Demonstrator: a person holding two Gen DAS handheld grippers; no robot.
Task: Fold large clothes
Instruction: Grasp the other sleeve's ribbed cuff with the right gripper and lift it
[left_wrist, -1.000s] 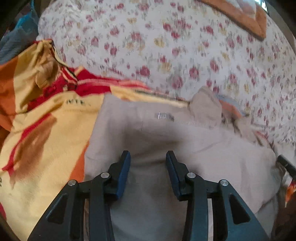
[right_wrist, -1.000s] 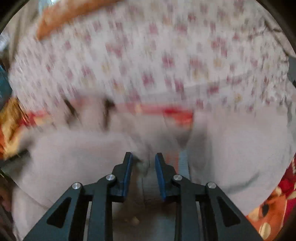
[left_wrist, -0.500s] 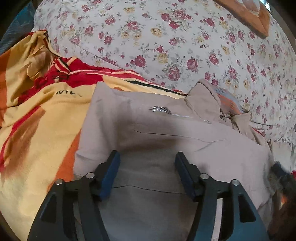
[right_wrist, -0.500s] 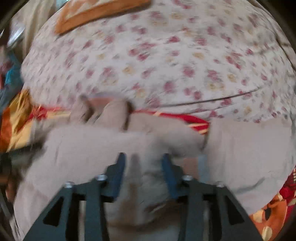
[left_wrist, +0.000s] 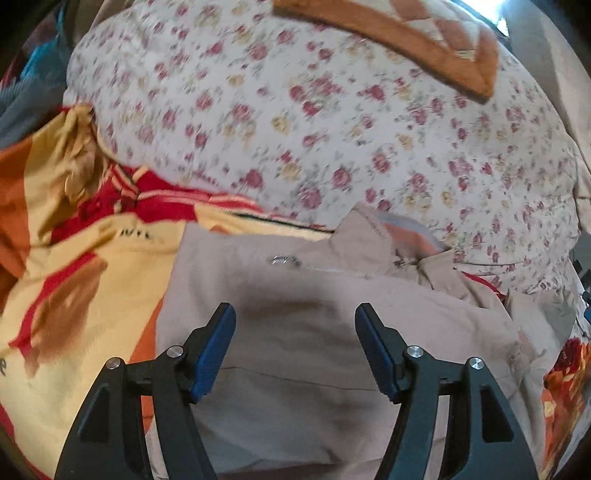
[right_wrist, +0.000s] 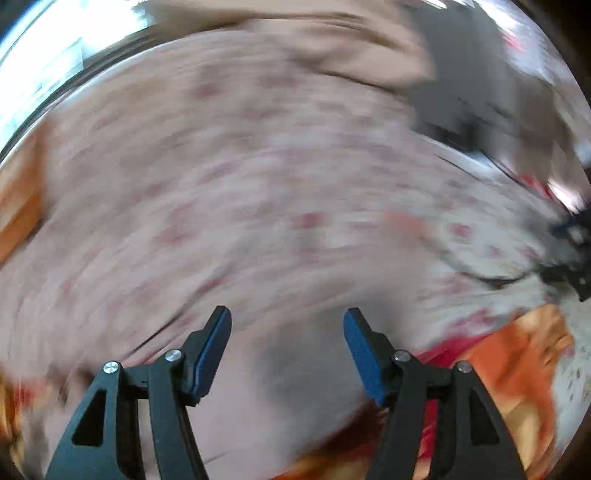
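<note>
A large beige jacket (left_wrist: 314, 354) lies folded on the bed, its collar (left_wrist: 365, 236) and zipper pull (left_wrist: 282, 260) at the far edge. My left gripper (left_wrist: 295, 317) is open and empty just above the jacket's middle, jaws wide apart. In the right wrist view the picture is badly blurred; my right gripper (right_wrist: 286, 319) is open and empty over pale cloth (right_wrist: 280, 406) that may be the jacket.
A yellow, orange and red blanket (left_wrist: 74, 280) lies under and left of the jacket. A white floral quilt (left_wrist: 314, 122) fills the bed behind, with an orange-edged cushion (left_wrist: 424, 44) at the far right. Orange and red cloth (right_wrist: 517, 369) shows at the right gripper's right.
Both grippers have opened wide and let go of the jacket. The left has lifted back a little; the right is swinging fast, blurring its view.
</note>
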